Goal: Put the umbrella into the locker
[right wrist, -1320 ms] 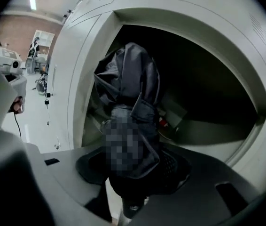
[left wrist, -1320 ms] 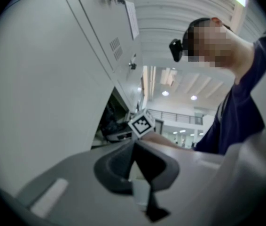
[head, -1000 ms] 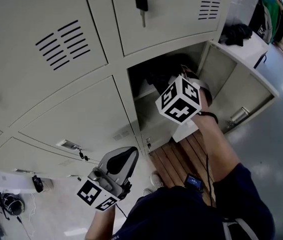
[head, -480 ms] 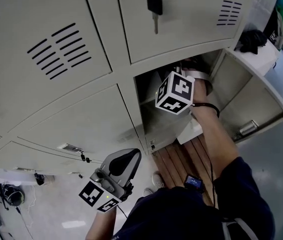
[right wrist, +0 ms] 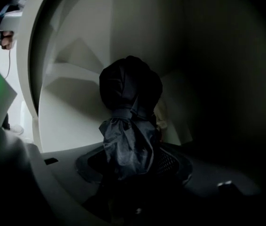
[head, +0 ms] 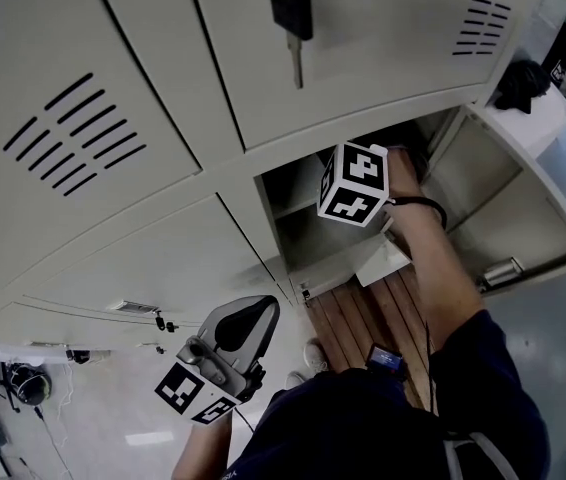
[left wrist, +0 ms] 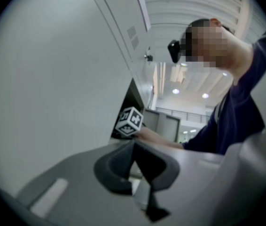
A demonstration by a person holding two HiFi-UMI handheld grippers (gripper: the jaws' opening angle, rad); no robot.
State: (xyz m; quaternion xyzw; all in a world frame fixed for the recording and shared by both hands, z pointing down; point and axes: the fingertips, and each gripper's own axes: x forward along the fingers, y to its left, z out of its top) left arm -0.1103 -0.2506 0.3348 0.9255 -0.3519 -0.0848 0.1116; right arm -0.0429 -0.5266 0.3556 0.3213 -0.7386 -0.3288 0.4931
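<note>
The black folded umbrella (right wrist: 130, 107) lies between the jaws of my right gripper (right wrist: 134, 171), its bunched fabric pointing into the open locker compartment (head: 303, 238). The jaws are opening, with the fabric still against the pads. In the head view only that gripper's marker cube (head: 353, 183) and the hand show at the compartment's mouth; the jaws and umbrella are hidden inside. My left gripper (head: 263, 308) hangs low in front of the closed lower doors, shut on nothing, its fingertips (left wrist: 132, 147) meeting.
The compartment's door (head: 523, 208) stands swung open to the right. A key (head: 291, 13) hangs in the door above. A wooden slatted bench (head: 353, 318) sits below the locker. A black bag (head: 521, 83) rests on a white ledge at the upper right.
The right hand has pushed further into the compartment, so less of the umbrella shows in the head view. The left gripper has barely shifted.
</note>
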